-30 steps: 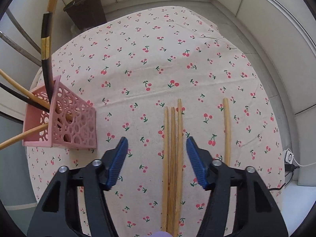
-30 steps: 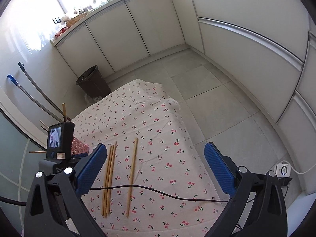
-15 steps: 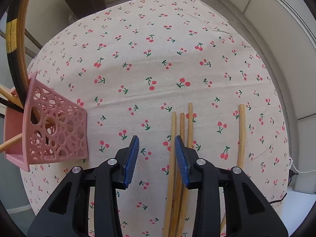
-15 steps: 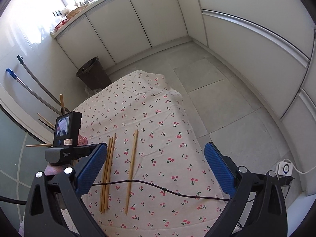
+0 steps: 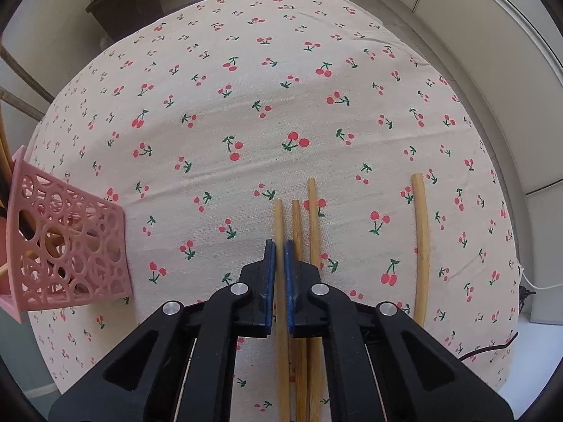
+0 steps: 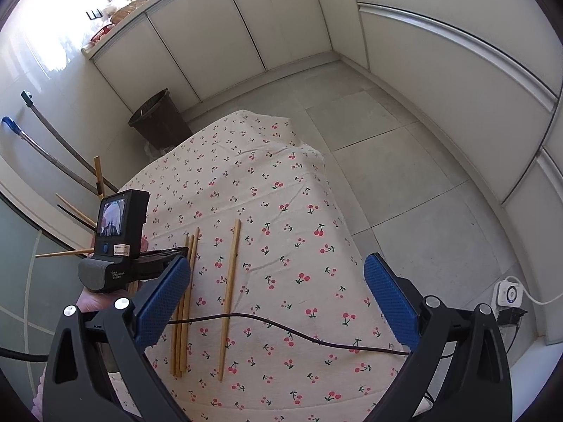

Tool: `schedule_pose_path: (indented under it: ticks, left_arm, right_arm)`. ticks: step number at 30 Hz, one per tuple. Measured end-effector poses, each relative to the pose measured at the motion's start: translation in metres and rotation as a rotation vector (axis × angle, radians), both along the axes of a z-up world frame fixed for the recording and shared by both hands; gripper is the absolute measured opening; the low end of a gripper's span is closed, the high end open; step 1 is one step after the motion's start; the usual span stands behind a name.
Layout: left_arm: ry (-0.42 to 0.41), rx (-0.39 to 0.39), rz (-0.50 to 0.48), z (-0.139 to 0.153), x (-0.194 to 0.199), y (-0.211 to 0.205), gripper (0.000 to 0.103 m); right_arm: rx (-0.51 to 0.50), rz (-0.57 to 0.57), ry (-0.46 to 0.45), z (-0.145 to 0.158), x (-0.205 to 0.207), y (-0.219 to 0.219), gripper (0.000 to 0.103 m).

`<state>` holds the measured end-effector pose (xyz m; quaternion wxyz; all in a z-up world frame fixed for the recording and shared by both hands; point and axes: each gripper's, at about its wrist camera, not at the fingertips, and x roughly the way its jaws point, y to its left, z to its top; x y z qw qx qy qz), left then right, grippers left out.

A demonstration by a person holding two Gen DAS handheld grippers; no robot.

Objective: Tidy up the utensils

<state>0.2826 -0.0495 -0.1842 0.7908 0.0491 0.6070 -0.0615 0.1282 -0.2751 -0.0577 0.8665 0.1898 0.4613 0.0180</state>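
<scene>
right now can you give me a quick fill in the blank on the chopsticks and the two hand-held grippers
1. The left hand-held gripper is shut on one ____ chopstick.
2. The right hand-held gripper hangs ____ above the cherry tablecloth.
3. The lone chopstick lies apart from a group of ____.
4. The pink basket already holds several ____.

Missing words: wooden; open; three; chopsticks

Three chopsticks (image 5: 297, 232) lie side by side on the tablecloth (image 5: 246, 105), a fourth chopstick (image 5: 421, 246) well apart to their right, the basket (image 5: 70, 246) to their left, apparently holding more sticks
</scene>
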Motion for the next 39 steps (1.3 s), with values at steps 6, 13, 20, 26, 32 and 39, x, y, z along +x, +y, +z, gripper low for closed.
schedule_pose_path:
  ticks: [6,13,20,26,32,39]
  left_arm:
    - [-0.057,0.005,-0.021,0.012,-0.021,0.005,0.004]
    - [-0.22,-0.029,-0.081,0.086,-0.085,0.019,0.005]
    - [-0.387,-0.034,-0.069,0.16,-0.138,0.06,0.005]
    - [-0.496,-0.013,-0.06,0.195,-0.174,0.086,0.005]
    - [-0.565,-0.031,-0.067,0.219,-0.191,0.096,0.005]
    - [-0.59,-0.055,-0.053,0.229,-0.199,0.099,0.005]
  right_arm:
    - [0.034,-0.016,0.034,-0.017,0.026,0.009,0.096]
    - [-0.027,-0.01,0.039,-0.047,0.075,0.038,0.096]
    - [-0.058,0.001,0.16,-0.087,0.116,0.067,0.096]
    - [-0.079,-0.004,0.249,-0.117,0.129,0.081,0.095]
    - [-0.136,-0.003,0.276,-0.131,0.135,0.098,0.074]
    - [-0.18,0.008,0.226,-0.129,0.132,0.105,0.008]
